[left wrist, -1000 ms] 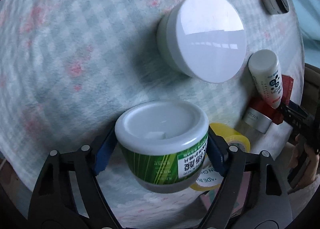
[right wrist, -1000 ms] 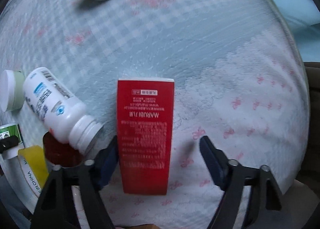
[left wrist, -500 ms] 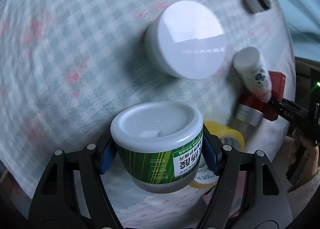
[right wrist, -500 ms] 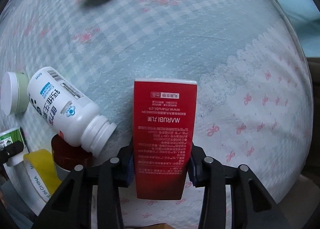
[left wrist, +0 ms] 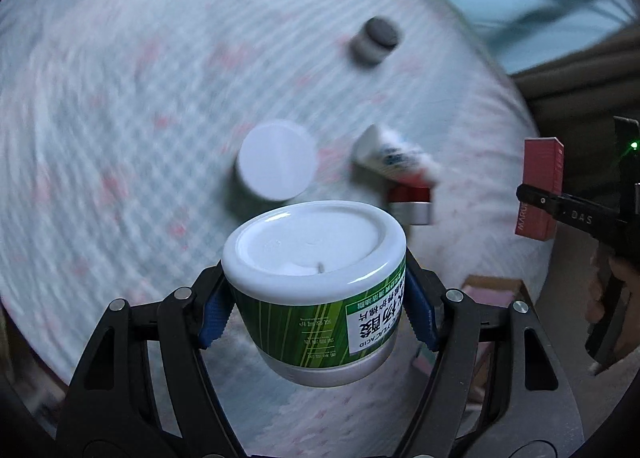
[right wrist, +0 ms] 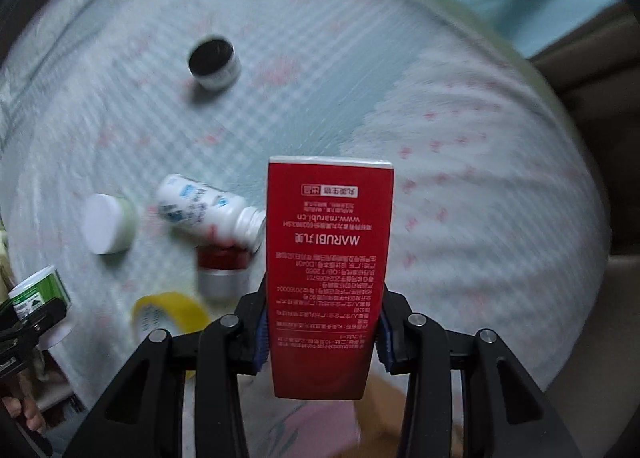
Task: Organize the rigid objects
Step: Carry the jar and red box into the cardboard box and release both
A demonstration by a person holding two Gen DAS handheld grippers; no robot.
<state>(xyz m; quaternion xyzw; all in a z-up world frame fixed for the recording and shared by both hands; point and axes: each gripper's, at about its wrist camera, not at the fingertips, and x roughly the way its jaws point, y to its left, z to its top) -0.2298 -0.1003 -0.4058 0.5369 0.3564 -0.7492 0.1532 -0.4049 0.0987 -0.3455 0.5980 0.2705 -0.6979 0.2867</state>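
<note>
My left gripper (left wrist: 316,314) is shut on a green tub with a white lid (left wrist: 316,282), held well above the checked tablecloth (left wrist: 120,118). My right gripper (right wrist: 322,332) is shut on a red carton (right wrist: 328,258) and holds it upright over the cloth; the same carton (left wrist: 540,186) shows at the far right of the left wrist view, and the green tub (right wrist: 38,292) at the left edge of the right wrist view.
On the cloth lie a white-lidded jar (right wrist: 106,224), a tipped white pill bottle (right wrist: 204,212), a red-capped silver jar (right wrist: 222,268), a yellow tape roll (right wrist: 168,314) and a black-lidded jar (right wrist: 214,62). A person's hand (left wrist: 612,298) holds the right gripper.
Both grippers closed on their objects and rose high above the table; the right jaws went from open around the red carton to clamped on it. Things on the cloth look smaller now.
</note>
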